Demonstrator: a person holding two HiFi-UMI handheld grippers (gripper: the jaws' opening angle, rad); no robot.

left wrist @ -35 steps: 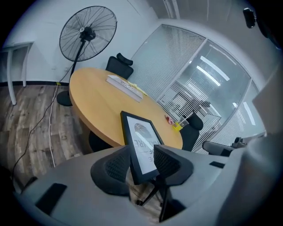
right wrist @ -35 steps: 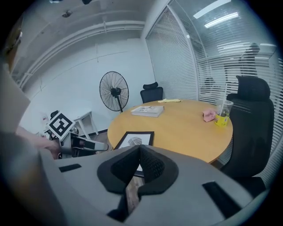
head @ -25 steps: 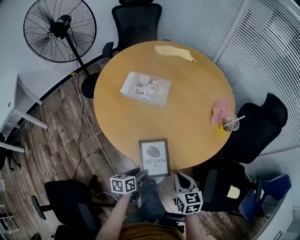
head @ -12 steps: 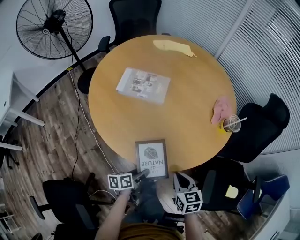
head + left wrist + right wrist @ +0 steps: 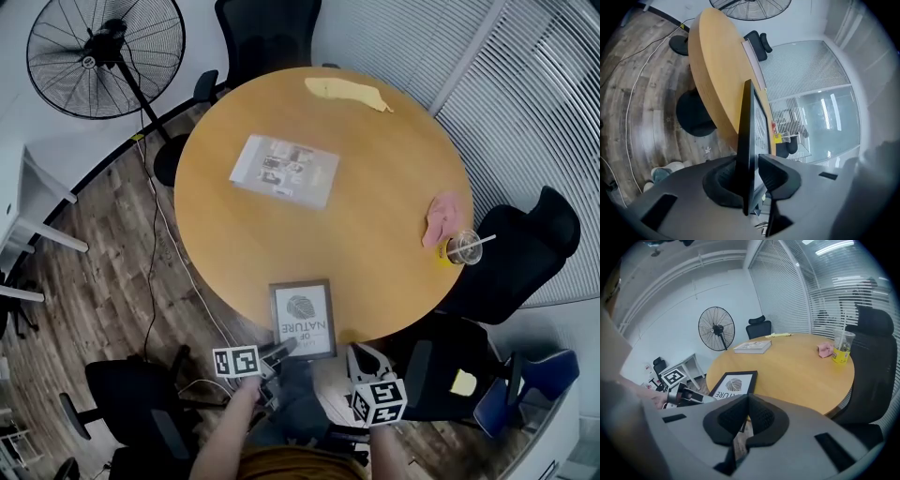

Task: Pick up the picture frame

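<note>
Wood-plank floor and slatted glass walls ring a round wooden bench (image 5: 375,187). At its rim nearest the person lies the picture frame (image 5: 302,319), print side up. Its near end juts past the edge and into the left tongs (image 5: 281,349). The left gripper view shows the frame edge-on between the two pads, which are clenched on its lower border, toward the left corner by the head view. Whether the frame has left the wood cannot be told.

The right tongs (image 5: 361,358) hang just right of the left ones, below the rim, pressed together on nothing.

A pinch so near one corner will likely let the flat frame swing. The lift probably goes best slowly, with firm pressure, the near end raised so the far end does not scrape the wood. The right tongs are close enough to steady the free side.

Far ahead of the left tongs lies a magazine (image 5: 284,170). Ahead and to the right of the right tongs are a pink cloth (image 5: 437,216) and a cup (image 5: 459,247) with a straw. All are well apart from the frame.
</note>
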